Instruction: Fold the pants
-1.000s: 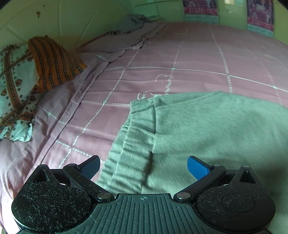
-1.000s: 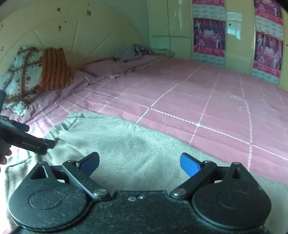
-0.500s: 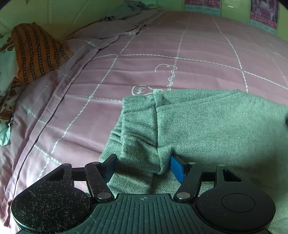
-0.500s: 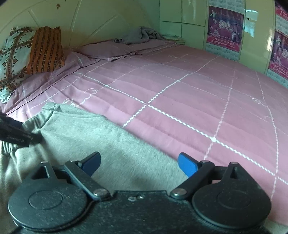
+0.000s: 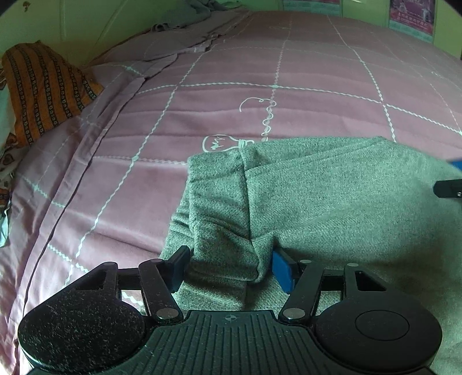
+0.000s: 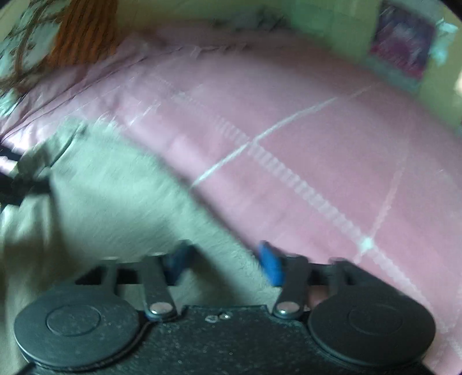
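Grey knit pants (image 5: 332, 202) lie on a pink checked bedsheet (image 5: 216, 72). In the left wrist view my left gripper (image 5: 231, 268) is shut on a bunched fold at the pants' waistband end (image 5: 225, 239). In the blurred right wrist view my right gripper (image 6: 222, 259) has its jaws narrowed around the pants' far edge (image 6: 121, 202), where grey cloth fills the gap. The right gripper's tip (image 5: 449, 184) shows at the right edge of the left wrist view. The left gripper (image 6: 17, 181) shows dark at the left edge of the right wrist view.
An orange striped pillow (image 5: 43, 89) and a patterned pillow (image 6: 26, 43) lean at the headboard to the left. Crumpled grey cloth (image 5: 199, 8) lies at the bed's far end. Posters (image 6: 404, 49) hang on the green wall.
My left gripper went from open above the waistband to shut on a fold of it. My right gripper dropped to the pants' edge and its jaws narrowed around the cloth; its view is blurred.
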The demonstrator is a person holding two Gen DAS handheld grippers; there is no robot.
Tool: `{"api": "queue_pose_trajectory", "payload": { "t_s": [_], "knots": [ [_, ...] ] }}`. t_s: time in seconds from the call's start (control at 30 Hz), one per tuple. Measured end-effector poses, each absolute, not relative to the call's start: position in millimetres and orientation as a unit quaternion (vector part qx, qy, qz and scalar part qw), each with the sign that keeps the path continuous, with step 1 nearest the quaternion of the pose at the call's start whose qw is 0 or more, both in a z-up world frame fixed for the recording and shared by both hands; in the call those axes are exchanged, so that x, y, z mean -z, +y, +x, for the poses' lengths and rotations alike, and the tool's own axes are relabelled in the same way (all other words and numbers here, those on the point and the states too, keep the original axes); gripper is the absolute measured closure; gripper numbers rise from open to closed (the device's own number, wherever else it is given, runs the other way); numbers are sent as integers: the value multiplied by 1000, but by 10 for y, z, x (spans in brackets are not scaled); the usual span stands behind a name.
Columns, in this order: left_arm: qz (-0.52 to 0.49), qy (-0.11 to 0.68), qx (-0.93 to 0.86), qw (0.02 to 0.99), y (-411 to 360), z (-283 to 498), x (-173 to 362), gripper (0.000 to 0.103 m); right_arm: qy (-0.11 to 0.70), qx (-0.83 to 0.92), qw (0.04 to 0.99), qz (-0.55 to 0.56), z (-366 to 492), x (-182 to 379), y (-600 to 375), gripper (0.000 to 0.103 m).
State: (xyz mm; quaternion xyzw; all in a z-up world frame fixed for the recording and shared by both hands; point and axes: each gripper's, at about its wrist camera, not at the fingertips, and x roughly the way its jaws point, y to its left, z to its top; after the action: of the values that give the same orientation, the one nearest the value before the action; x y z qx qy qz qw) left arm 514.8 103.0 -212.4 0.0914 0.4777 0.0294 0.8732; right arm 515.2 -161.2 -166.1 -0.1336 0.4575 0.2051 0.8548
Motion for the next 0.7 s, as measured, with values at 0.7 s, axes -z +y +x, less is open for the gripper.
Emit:
{"api": "queue_pose_trajectory", "payload": {
  "t_s": [0.7],
  "knots": [
    [-23,553,-21,832,1669,3281,1801,43,469,-248,844,-74,2327,1439,-1023,76]
  ]
}}
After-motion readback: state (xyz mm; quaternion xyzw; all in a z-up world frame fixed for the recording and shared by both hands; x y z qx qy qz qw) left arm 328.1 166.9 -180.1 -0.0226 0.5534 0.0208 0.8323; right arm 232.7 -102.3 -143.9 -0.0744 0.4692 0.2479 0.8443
